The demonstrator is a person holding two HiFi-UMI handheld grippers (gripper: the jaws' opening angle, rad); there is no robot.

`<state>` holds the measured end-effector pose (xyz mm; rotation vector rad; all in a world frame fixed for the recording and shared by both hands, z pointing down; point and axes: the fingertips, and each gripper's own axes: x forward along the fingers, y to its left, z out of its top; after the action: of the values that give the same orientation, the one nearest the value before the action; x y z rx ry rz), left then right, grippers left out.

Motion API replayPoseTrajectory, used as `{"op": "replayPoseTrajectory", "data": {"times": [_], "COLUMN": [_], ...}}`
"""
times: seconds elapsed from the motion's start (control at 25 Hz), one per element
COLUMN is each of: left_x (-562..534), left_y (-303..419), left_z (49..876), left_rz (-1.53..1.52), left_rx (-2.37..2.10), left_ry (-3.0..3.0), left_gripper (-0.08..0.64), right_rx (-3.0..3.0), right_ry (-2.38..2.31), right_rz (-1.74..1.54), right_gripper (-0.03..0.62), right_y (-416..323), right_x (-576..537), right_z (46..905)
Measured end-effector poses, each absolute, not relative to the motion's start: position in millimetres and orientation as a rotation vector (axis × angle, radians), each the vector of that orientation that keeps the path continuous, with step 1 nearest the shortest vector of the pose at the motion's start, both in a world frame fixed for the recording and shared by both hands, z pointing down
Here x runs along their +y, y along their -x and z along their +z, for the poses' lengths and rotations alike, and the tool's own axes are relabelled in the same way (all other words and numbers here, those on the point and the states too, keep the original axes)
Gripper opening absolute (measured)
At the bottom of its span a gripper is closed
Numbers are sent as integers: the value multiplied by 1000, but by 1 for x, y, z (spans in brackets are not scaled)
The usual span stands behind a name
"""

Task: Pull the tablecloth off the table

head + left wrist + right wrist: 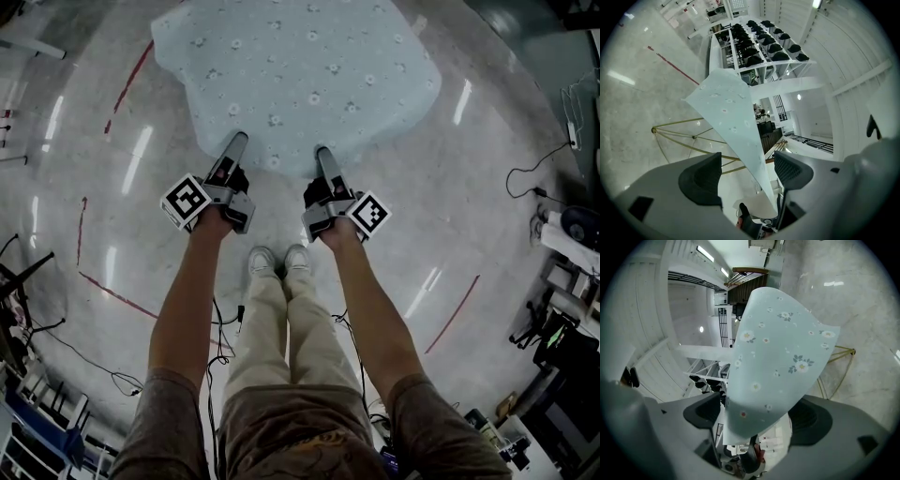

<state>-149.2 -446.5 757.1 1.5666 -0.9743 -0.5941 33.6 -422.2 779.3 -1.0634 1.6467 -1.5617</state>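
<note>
Head view: a gray shiny floor [84, 197] has red tape lines [127, 80] on its left side. A light blue tablecloth [300, 75] with little flowers lies spread over the table at the top middle, and it hides the table top. The person's 2 white shoes [277, 261] stand just below the near edge of the cloth. The left gripper [234, 142] reaches up to that near edge, with its tip on the cloth edge. The right gripper [322, 153] does the same, a little way to the right. Black cables [530, 178] lie on the floor far to the right. In the left gripper view, the left gripper [750, 168] has its jaws wide apart. The thin edge of the tablecloth [729, 112] runs between them, close to the right-hand jaw, and the jaws do not pinch it. Thin yellow table legs [679, 136] show under the cloth, and white shelves [759, 42] with dark things stand behind. In the right gripper view, the right gripper [757, 414] is wide apart too. A rounded flap of the tablecloth [780, 357] hangs between its 2 jaws, not squeezed. A bit of the table legs [839, 357] shows at the right.
</note>
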Motion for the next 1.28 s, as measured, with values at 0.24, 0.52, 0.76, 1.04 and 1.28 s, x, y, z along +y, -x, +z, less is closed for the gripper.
{"op": "replayPoseTrajectory", "data": {"times": [0.24,0.52,0.76,1.04,1.28], "left_x": [-458,-455,-454,-450,-441], "left_y": [147,142,140,141,141], "left_z": [765,749,742,745,746], "left_rz": [-611,-693,-712,-716,-730], "left_rx": [-971,-903,-926,-946,-928], "left_ry": [-1496,-1473,-1452,-1353,-1282], "left_gripper": [334,161,60,58,54], "right_rx": [1579,1517,1479,1513,1487], "right_ry": [1014,948,966,1057,1078], "right_rz": [-1594,-1617,-1584,-1603,-1674], "right_gripper": [402,274,138,54,51], "right_y": [-26,-23,-23,-23,-22], "right_x": [-431,-429,-429,-425,-419], "right_z": [783,775,762,754,754]}}
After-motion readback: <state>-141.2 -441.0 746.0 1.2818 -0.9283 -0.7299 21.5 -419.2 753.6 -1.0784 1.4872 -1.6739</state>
